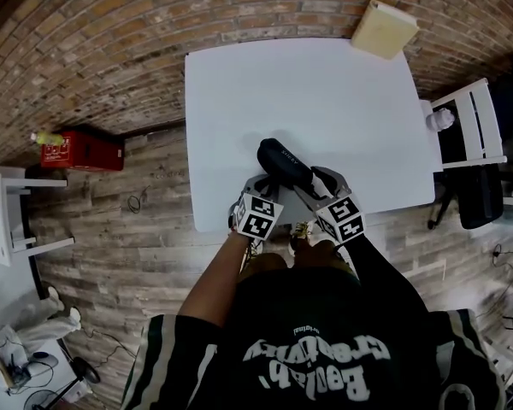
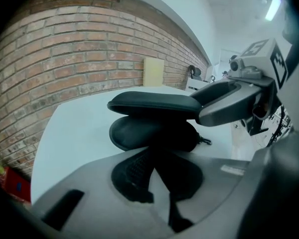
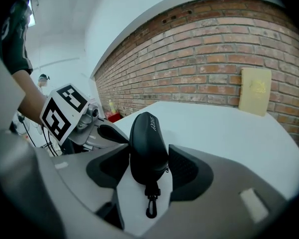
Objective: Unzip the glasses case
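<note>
Room: a brick wall (image 1: 154, 24) stands behind a white table (image 1: 342, 101), with plank floor (image 1: 111, 229) around it.
Glasses case: the black glasses case (image 1: 284, 162) is closed and lies aslant close to the table's near edge, about midway along it.
Writing on the case: a short line of pale print (image 3: 150, 123) runs along the top, too small to read.
Clip: a small black snap hook (image 3: 150, 205) trails from the end of the case that faces the person.
Right gripper: the right gripper (image 3: 148, 153) has its jaws spread wide astride that end, one pad just beside each flank.
Left gripper: the left gripper (image 2: 152, 156) has its jaws closed together, tips against the side of the case. Whether they pinch any part of it cannot be told.
Person: a dark shirt (image 1: 325, 348) carries pale lettering, seen upside down and not clear enough to read.
Far right corner: a beige board (image 1: 383, 28) leans against the brick.
Floor, left: a red box (image 1: 81, 148) sits at the foot of the wall, its label unreadable.
Right edge: a white chair (image 1: 474, 118) stands beside the table.
</note>
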The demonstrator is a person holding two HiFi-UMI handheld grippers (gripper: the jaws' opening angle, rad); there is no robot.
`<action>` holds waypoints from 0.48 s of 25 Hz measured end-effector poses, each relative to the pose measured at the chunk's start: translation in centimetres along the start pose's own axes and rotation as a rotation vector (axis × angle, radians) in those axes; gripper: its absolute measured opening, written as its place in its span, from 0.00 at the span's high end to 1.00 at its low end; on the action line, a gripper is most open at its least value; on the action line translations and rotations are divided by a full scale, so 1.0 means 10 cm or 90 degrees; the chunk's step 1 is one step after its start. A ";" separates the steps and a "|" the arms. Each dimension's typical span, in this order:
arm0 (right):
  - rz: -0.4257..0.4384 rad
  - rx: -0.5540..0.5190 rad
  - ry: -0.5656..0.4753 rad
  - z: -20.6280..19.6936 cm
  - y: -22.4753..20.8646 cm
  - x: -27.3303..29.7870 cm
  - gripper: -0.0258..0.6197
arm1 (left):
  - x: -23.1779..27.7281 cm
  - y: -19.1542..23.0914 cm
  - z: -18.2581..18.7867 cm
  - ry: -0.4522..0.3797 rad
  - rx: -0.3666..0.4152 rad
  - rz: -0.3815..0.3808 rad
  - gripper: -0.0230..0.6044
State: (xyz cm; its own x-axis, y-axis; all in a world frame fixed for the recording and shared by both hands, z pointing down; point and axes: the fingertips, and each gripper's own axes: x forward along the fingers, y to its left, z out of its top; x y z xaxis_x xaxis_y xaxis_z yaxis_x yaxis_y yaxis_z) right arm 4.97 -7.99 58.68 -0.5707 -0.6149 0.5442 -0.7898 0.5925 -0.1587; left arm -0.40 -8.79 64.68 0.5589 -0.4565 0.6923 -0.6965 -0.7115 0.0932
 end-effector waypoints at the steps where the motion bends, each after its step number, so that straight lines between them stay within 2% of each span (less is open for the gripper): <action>1: -0.011 -0.004 -0.009 0.04 -0.05 -0.03 0.58 | 0.01 -0.01 0.01 -0.001 0.002 -0.001 0.95; 4: -0.042 -0.012 -0.029 0.15 -0.20 -0.09 0.69 | 0.02 -0.03 0.05 -0.001 0.010 0.001 0.95; 8: -0.067 -0.019 -0.045 0.26 -0.41 -0.12 0.76 | 0.03 -0.03 0.04 0.002 0.006 0.006 0.95; 12: -0.105 -0.029 -0.013 0.20 -0.69 -0.09 0.86 | 0.03 -0.02 0.06 0.000 -0.005 0.015 0.95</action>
State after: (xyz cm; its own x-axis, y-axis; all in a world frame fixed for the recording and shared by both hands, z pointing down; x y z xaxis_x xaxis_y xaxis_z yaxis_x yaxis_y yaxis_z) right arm 10.51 -12.62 57.63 -0.4387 -0.7158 0.5434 -0.8625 0.5052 -0.0308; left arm 0.22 -9.12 64.42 0.5416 -0.4732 0.6948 -0.7135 -0.6958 0.0823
